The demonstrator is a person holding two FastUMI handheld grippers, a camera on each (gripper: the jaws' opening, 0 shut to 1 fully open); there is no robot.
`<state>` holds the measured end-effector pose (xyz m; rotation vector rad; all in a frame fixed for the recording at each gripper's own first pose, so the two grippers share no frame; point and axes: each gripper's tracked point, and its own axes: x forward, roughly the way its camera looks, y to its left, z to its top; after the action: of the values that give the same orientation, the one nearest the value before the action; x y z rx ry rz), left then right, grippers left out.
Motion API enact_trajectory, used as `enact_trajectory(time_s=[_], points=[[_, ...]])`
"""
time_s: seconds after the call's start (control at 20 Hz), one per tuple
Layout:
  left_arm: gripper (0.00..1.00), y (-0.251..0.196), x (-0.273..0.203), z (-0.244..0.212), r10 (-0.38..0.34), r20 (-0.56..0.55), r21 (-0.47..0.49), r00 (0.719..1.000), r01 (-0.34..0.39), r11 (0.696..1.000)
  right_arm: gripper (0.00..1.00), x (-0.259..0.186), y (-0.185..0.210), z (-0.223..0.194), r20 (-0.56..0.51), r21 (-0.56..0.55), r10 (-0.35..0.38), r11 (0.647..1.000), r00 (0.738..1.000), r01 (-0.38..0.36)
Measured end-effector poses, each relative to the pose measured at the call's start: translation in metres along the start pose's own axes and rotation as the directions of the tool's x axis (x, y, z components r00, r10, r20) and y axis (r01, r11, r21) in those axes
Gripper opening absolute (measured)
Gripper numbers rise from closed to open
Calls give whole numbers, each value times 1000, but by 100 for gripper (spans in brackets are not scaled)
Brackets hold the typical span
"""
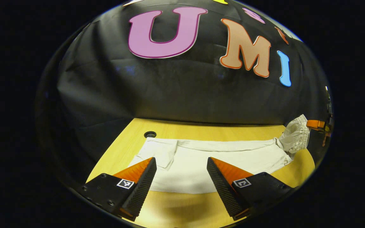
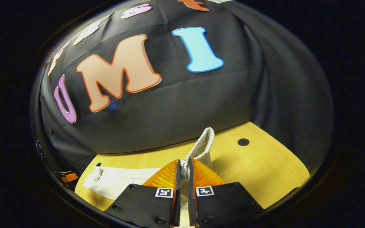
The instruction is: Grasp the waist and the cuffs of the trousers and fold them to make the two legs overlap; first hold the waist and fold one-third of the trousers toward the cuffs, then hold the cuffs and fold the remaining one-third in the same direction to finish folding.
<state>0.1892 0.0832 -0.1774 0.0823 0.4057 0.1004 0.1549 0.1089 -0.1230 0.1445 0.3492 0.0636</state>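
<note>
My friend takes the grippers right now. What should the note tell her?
Right gripper: shut on the elastic waist, lifted off the table.
Left gripper: open, holding nothing, hovering over the cuff end.
Trousers: lying in a long strip across the table, legs seemingly overlapped.
Left to do: carry the waist a third toward the cuffs, then fold the cuffs over.

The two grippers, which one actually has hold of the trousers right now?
The right gripper: its jaws are shut on the gathered waistband, lifting it off the table. The left gripper is open above the flat trousers, gripping nothing.
</note>
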Motion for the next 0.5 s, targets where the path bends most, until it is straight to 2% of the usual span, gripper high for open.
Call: enact_trajectory(time_s=[0.25, 0.5], points=[[97, 45, 15, -19, 17, -34, 4, 999, -16, 1000, 12, 12, 92, -33, -48, -83, 107, 990, 993, -111], [98, 77, 35, -55, 43, -109, -13, 993, -45, 999, 12, 9, 160, -75, -107, -158, 200, 964, 974, -216]])
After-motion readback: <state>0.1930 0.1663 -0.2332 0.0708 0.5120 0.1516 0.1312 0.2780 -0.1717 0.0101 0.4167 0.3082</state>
